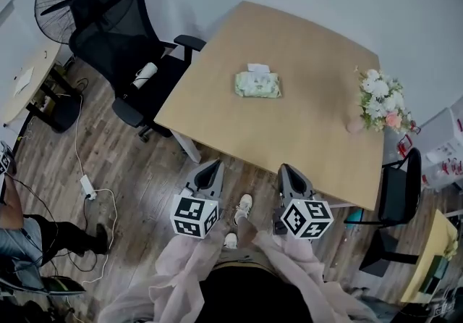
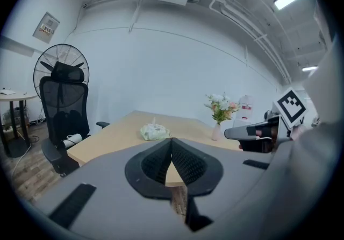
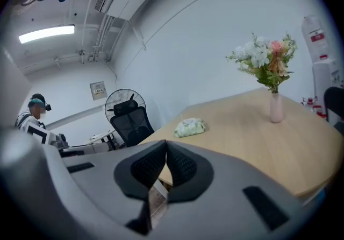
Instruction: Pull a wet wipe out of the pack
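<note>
Wipe pack on table, wipe poking out; left tongs, right tongs together, empty.

We see bare table from its near edge to the wipe pack. Flowers stand by the right edge, an office chair beside the left.

The left tongs and right tongs sit side by side, both closed, empty.
</note>
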Demonstrator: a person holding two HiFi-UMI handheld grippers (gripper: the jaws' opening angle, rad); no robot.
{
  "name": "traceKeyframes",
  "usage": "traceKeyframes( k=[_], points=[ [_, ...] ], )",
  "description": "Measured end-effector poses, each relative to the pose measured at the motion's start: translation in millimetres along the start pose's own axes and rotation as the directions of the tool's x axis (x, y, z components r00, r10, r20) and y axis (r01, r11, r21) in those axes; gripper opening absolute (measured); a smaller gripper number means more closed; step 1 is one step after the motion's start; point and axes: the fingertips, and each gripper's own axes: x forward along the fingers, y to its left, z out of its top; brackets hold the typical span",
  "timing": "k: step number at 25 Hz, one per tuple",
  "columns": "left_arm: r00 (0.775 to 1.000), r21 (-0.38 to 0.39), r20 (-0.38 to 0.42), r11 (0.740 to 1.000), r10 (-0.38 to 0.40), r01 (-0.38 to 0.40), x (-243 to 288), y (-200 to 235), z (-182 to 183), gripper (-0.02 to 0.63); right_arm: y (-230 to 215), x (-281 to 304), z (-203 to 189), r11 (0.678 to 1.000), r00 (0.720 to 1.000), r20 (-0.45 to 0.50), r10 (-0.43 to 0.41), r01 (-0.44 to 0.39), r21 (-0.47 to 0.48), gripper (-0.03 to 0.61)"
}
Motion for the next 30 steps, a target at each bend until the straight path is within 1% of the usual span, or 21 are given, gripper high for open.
traceKeyframes(
  k=[4, 10, 17, 23, 30],
  points=[
    [1.000, -0.006, -0.007, 1.000, 0.002, -0.002, 24.9, 10.7, 5.0, 0.012, -4.7, 25.7, 7.5, 1.000, 1.000, -0.017, 0.019, -0.019, -0.007, 0.011],
    [1.000, -0.006, -0.016, 1.000, 0.003, -0.003, 62.8, 24.1, 14.4, 0.013, -22.3, 61.1, 21.8, 1.000, 1.000, -0.025, 0.017, -0.017, -0.007, 0.011],
    [1.000, 0.001, -0.021, 1.000, 0.020, -0.019, 107.2, 37.7, 26.8, 0.012, -42.0, 103.8, 39.8, 0.999, 0.998, -0.037, 0.048, -0.049, -0.007, 0.011],
    [0.999, 0.013, -0.020, 1.000, 0.028, -0.028, 140.8, 44.9, 36.7, 0.012, -65.1, 132.1, 55.9, 0.999, 0.999, -0.024, 0.047, -0.047, -0.001, 0.011],
    [0.999, 0.015, -0.013, 0.999, 0.040, -0.040, 169.6, 55.7, 43.7, 0.012, -82.0, 160.6, 69.1, 0.999, 0.998, -0.015, 0.054, -0.054, -0.007, 0.011]
  ],
)
